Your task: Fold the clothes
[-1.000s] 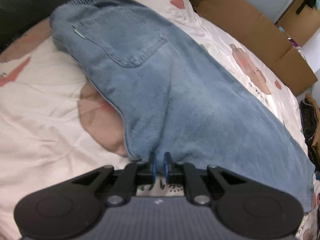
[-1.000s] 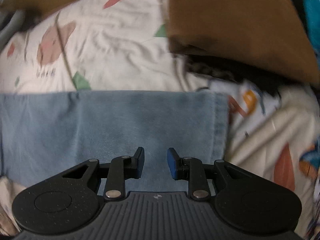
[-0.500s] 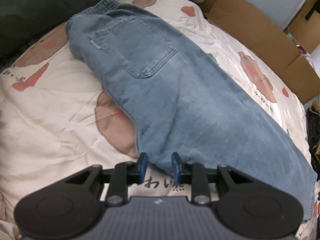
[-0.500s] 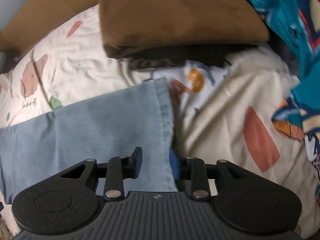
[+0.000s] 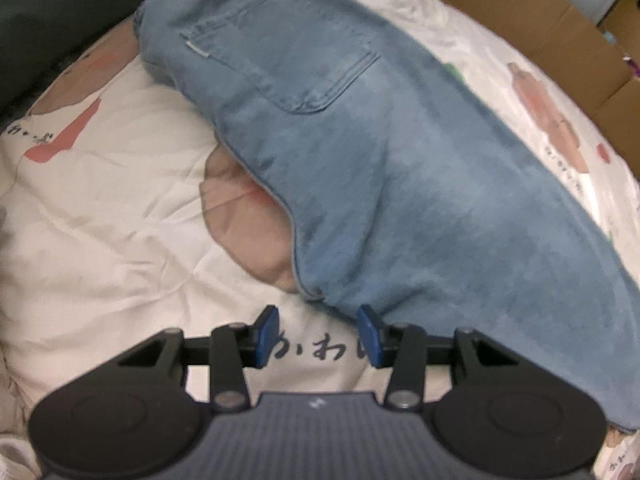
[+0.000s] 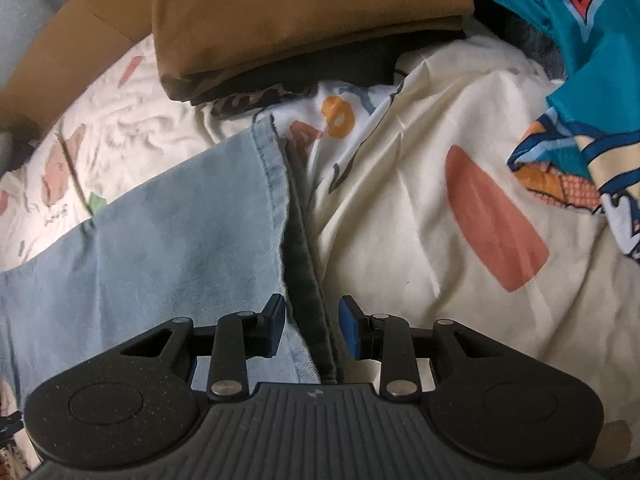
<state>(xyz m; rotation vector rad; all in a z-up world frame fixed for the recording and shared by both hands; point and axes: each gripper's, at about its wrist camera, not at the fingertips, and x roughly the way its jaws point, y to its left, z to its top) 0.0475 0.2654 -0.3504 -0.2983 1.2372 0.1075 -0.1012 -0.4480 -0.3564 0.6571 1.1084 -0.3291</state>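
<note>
Jeans [image 5: 360, 152] lie stretched along the bed [image 5: 100, 208], pocket side up, one leg apparently laid over the other so a single long panel shows, waistband at the far end in your left view and the leg hem [image 6: 276, 184] nearest your right gripper. That flat, lengthwise lay is what a cross fold wants: both ends reachable, nothing bunched between.

Your left gripper [image 5: 318, 334] is released, its blue pads [image 5: 266, 336] spread wide over the printed bedsheet, with the curved crotch edge of the denim just beyond the tips and the right-hand pad touching or nearly touching the cloth. It grips nothing.

Your right gripper [image 6: 312, 330] is also spread, straddling the hem edge where the pale outer denim meets a darker strip [image 6: 308, 280], probably the inside of the leg. The cloth runs between the pads, but they are not pinched on it.

Beyond the hem, a brown folded garment [image 6: 304, 12] sits on darker pieces, near the jeans but apart; a teal patterned cloth [image 6: 580, 80] lies to the right.

This fits either hands just let go after smoothing, or hands settling to take hold.
</note>
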